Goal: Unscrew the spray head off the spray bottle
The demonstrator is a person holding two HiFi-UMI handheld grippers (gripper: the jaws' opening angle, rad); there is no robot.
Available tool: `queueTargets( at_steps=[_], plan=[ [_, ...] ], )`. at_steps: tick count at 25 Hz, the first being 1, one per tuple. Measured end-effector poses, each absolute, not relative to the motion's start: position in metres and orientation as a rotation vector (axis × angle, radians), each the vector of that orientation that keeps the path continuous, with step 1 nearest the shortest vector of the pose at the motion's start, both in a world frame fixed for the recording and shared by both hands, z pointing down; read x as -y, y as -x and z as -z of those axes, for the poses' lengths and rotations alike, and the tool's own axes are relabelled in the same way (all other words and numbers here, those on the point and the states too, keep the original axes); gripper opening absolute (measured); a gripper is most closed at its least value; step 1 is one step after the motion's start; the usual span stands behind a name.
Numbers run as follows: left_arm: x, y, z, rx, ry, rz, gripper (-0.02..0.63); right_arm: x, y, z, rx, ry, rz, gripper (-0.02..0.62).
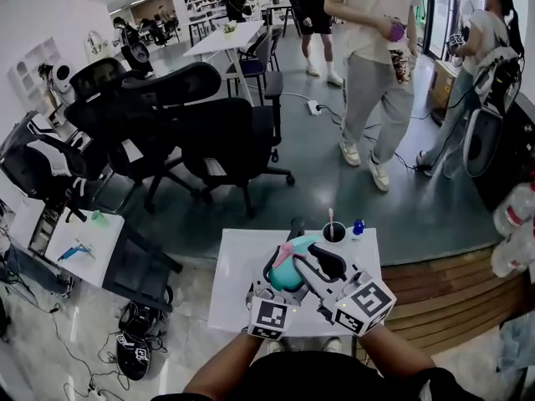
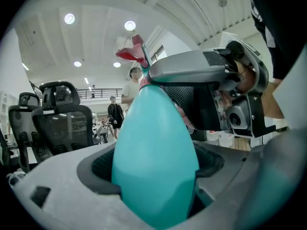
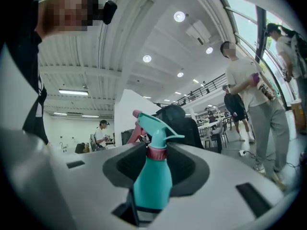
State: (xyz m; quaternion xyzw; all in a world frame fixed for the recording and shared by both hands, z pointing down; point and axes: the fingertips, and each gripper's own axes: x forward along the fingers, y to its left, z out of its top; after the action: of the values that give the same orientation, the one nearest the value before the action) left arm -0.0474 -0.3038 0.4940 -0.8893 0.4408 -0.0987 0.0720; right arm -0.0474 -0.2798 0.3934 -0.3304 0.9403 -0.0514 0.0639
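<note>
Above the white table (image 1: 238, 295), the left gripper (image 2: 154, 178) had its jaws clamped on the spray bottle (image 2: 153, 123), and the right gripper (image 3: 156, 159) pinched the spray head (image 3: 152, 126) at its collar. The smooth bottle might have slipped and turned along, leaving the thread tight.

We look steeply down from the head onto the bench (image 1: 238, 286), while cameras on the left tongs (image 2: 156, 166) and right tongs (image 3: 156, 169) look along their jaws from opposite sides, close against the shared bottle (image 1: 288, 272).

My left gripper (image 2: 156, 162) and right gripper (image 3: 156, 166) are grey with black meshed pads (image 3: 127, 164); each carries a white black-marked cube (image 1: 269, 317). My top (image 1: 318, 380) is black.
</note>
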Motion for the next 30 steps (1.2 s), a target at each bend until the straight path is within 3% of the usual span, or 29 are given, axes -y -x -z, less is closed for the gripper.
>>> queueTargets(
  at_steps=[7, 18, 26, 30],
  plan=[
    [0.296, 0.041, -0.485, -1.197, 2.74, 0.22, 0.436, 0.273, 0.045, -0.385, -2.867, 0.856, 0.129, 0.13],
    [0.239, 0.016, -0.457, -0.657, 2.975, -0.011, 0.434, 0.222, 0.043, -0.37, -2.995, 0.143, -0.095, 0.129],
    [0.296, 0.054, -0.483, -1.226, 2.848, 0.121, 0.436, 0.235, 0.034, -0.372, -2.828, 0.384, 0.032, 0.166],
    [0.302, 0.06, -0.486, -1.281, 2.82, 0.141, 0.436, 0.24, 0.038, -0.387, -2.865, 0.504, 0.062, 0.163]
  ],
)
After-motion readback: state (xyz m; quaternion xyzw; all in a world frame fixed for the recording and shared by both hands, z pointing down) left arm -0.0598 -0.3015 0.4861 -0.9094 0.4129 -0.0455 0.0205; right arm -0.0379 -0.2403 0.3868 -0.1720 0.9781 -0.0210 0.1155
